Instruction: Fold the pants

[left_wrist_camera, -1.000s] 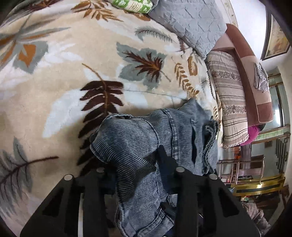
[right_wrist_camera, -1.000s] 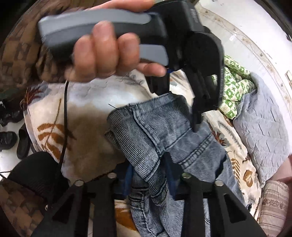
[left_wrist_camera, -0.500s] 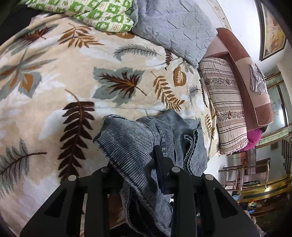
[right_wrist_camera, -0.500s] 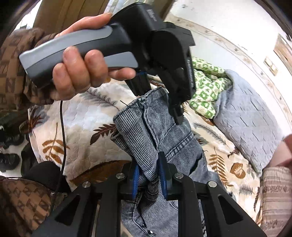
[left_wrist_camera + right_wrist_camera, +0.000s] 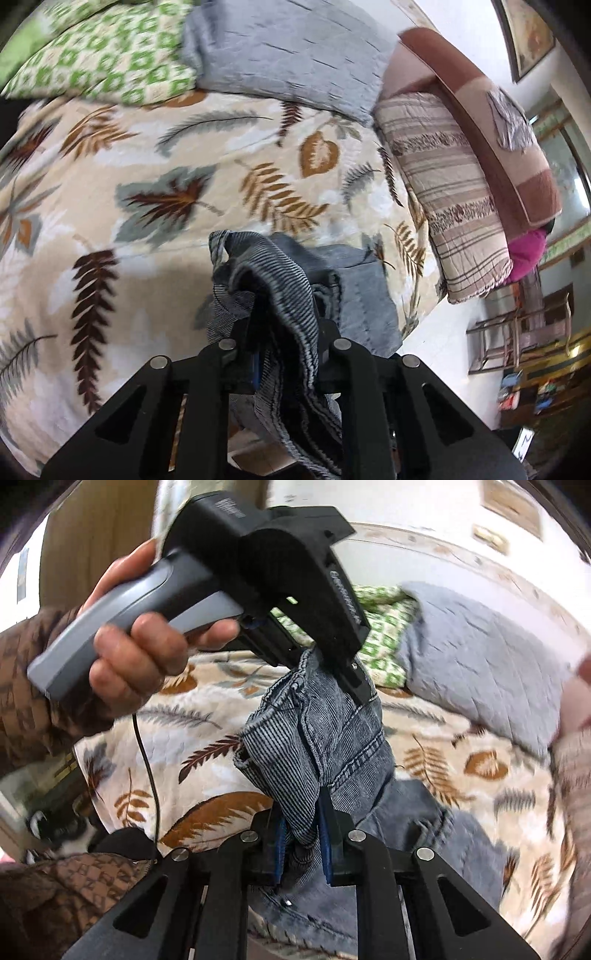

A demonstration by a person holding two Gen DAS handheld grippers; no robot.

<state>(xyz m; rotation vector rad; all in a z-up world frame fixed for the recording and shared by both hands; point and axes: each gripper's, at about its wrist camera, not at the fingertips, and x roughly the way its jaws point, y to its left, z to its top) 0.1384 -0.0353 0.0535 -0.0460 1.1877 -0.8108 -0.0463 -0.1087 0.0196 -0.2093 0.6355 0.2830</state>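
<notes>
The grey-blue denim pants [image 5: 280,295] hang between both grippers above the leaf-patterned bedspread [image 5: 166,155]. My left gripper [image 5: 284,332] is shut on a bunched edge of the pants; the rest trails down to the bed at the right [image 5: 362,291]. In the right wrist view my right gripper [image 5: 301,827] is shut on the pants [image 5: 314,731] near a seam. The left gripper [image 5: 332,664] shows above it in a hand, pinching the top edge of the same cloth. The lower part of the pants lies on the bedspread [image 5: 221,812].
A green patterned quilt [image 5: 103,62] and a grey quilted pillow [image 5: 280,51] lie at the head of the bed. A striped folded blanket [image 5: 450,206] and brown cushion [image 5: 498,140] sit at the right edge. Chairs [image 5: 517,332] stand on the floor beyond.
Both grippers have lifted the pants higher off the bed and tilted toward the pillows. The cloth now hangs more bunched between them, and both views are blurred by the motion.
</notes>
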